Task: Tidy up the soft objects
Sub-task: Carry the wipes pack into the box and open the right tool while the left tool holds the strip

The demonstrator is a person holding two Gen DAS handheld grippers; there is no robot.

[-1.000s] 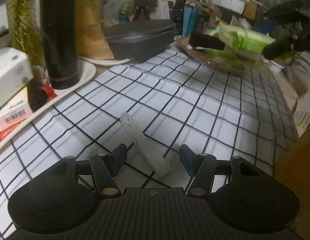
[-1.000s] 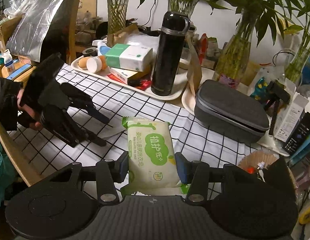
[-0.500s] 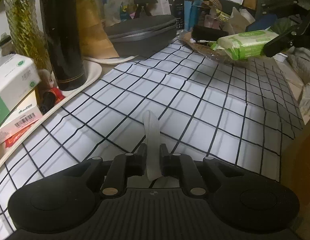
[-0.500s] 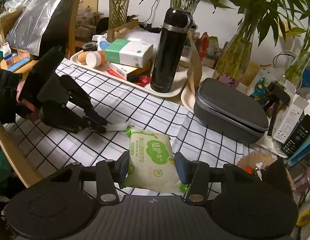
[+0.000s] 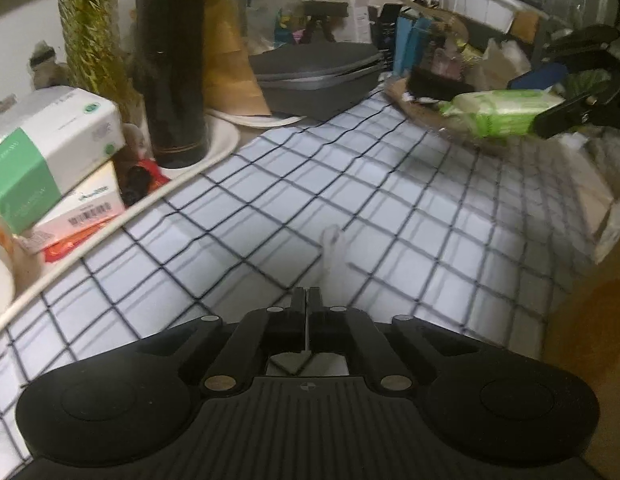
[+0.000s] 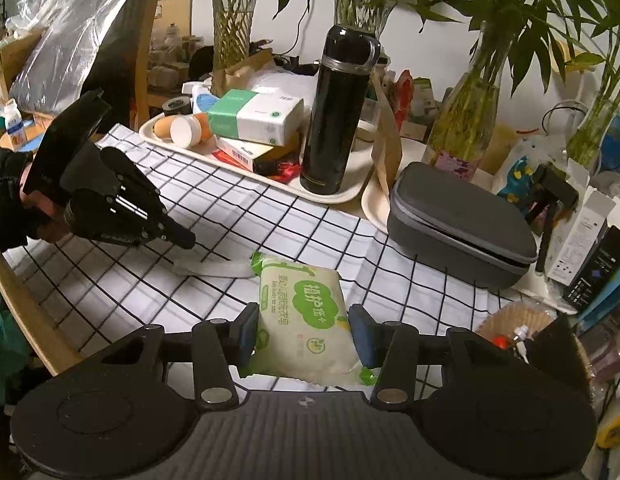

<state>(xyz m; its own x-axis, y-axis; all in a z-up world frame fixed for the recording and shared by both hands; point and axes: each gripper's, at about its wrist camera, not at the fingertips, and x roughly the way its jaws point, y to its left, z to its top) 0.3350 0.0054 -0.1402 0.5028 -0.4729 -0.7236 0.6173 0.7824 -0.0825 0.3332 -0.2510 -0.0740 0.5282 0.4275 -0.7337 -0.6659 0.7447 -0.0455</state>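
One black flask [image 6: 337, 112], one grey case [image 6: 462, 226], one wipes pack [image 6: 305, 316], two tongs [image 5: 306, 300] [image 6: 303, 330]

Wipes pack [image 6: 305, 320] near end hidden behind right gripper body

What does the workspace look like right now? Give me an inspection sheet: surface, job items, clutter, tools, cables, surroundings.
Surface: checked tablecloth, white with a black grid, over a wooden table.
Job's things: green wipes pack between the right tool's fingers; white strip lying on the cloth.
Clutter: cream tray carrying a black flask, tissue box and small boxes; grey zip case beside it.
Grippers: left tool shut, seemingly on the strip's end, blurred; right tool shut on the pack, which looks raised off the cloth.
Cables: thin dark cord on the wall behind the vases.
Surroundings: glass vases of bamboo stems, cartons and bags.
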